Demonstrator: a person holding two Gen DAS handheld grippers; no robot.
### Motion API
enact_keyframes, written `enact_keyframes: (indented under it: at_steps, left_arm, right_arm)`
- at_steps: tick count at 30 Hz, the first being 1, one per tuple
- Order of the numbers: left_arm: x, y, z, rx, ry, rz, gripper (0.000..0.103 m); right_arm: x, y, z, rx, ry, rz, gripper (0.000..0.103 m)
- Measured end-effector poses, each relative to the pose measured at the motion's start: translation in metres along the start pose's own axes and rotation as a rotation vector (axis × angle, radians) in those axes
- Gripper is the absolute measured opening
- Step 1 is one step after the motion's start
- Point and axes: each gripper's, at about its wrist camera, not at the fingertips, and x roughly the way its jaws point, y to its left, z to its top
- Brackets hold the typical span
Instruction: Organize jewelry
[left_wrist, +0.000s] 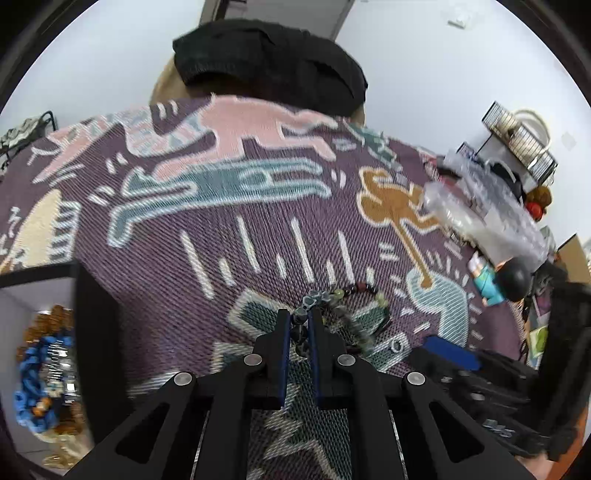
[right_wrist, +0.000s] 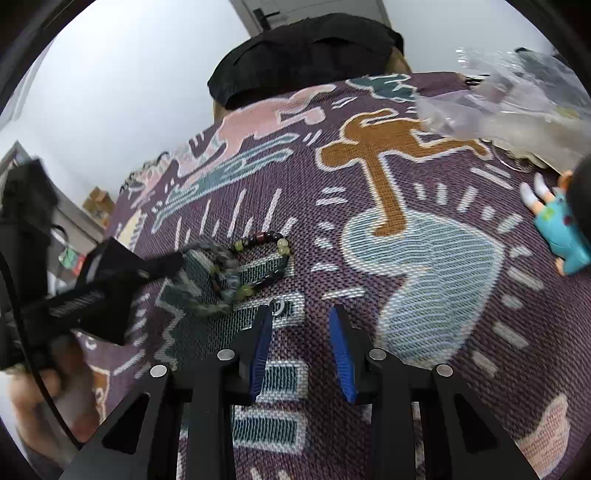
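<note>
Across the whole scene a woven cloth (right_wrist: 424, 258) with bold cartoon figures on a purple ground covers the surface, and everything else sits on it. At its far edge lies a black garment (left_wrist: 269, 59); to the right is a heap of clear plastic bags (left_wrist: 480, 206), and near them a small toy figure (right_wrist: 561, 229) in a teal outfit lies on its side. At the left edge of the left wrist view an open white box (left_wrist: 22, 317) already holds blue and amber bead pieces.

The jewelry still out on the cloth is bunched together: a grey-green bead bracelet (right_wrist: 207, 280) overlapping a dark bead bracelet (right_wrist: 258, 258) with red and pale green beads, and a small silver ring (right_wrist: 277, 306) just in front of them.

The left gripper (left_wrist: 300, 317) has its jaws drawn narrow onto the grey-green bracelet, a few beads caught between the blue pads. The right gripper (right_wrist: 301, 314) is wide and holds nothing; its left fingertip sits just beside the ring.

This looks like the pick-up stage for the grey-green bracelet. The next move probably calls for lifting it clear without dragging the dark bracelet along, since the two strands overlap, then carrying it left to the box. The ring looks like the right gripper's likely target, and being small and flat, it needs a careful, low pinch.
</note>
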Motion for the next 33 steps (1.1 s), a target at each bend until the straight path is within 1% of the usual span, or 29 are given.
enact_keyframes:
  at_steps: [2, 5, 8, 10, 11, 12, 16, 20, 27, 33]
  left_arm:
    - [-0.013, 0.001, 0.003, 0.002, -0.026, -0.004, 0.010]
    - [-0.029, 0.003, 0.005, 0.002, -0.055, -0.014, 0.010]
    - [-0.042, 0.003, 0.005, 0.010, -0.082, -0.011, 0.010]
    - [-0.050, 0.004, 0.005, 0.012, -0.095, -0.012, 0.010]
    - [-0.054, 0.005, 0.005, 0.010, -0.103, -0.015, 0.010]
    - [-0.058, 0.006, 0.005, 0.009, -0.109, -0.017, 0.010]
    - [-0.074, 0.011, 0.004, 0.004, -0.138, -0.022, 0.010]
    - [-0.093, 0.016, 0.004, 0.004, -0.169, -0.019, 0.010]
    - [-0.125, 0.034, 0.002, -0.004, -0.220, 0.006, 0.010]
    - [-0.139, 0.058, -0.003, -0.044, -0.243, 0.019, 0.010]
  right_arm:
    - [0.002, 0.005, 0.003, -0.022, 0.003, -0.020, 0.033]
    - [0.007, 0.015, 0.006, -0.052, 0.022, -0.027, 0.033]
    - [0.011, 0.027, 0.006, -0.108, 0.037, -0.068, 0.033]
    - [0.014, 0.032, 0.007, -0.130, 0.044, -0.098, 0.026]
    - [0.015, 0.033, 0.007, -0.135, 0.049, -0.103, 0.018]
    - [0.016, 0.033, 0.007, -0.137, 0.054, -0.107, 0.015]
    - [0.018, 0.037, 0.008, -0.163, 0.058, -0.137, 0.015]
    - [0.019, 0.042, 0.009, -0.171, 0.054, -0.133, 0.014]
    - [-0.004, 0.057, 0.014, -0.184, -0.007, -0.128, 0.014]
    - [-0.023, 0.086, 0.021, -0.221, -0.059, -0.104, 0.014]
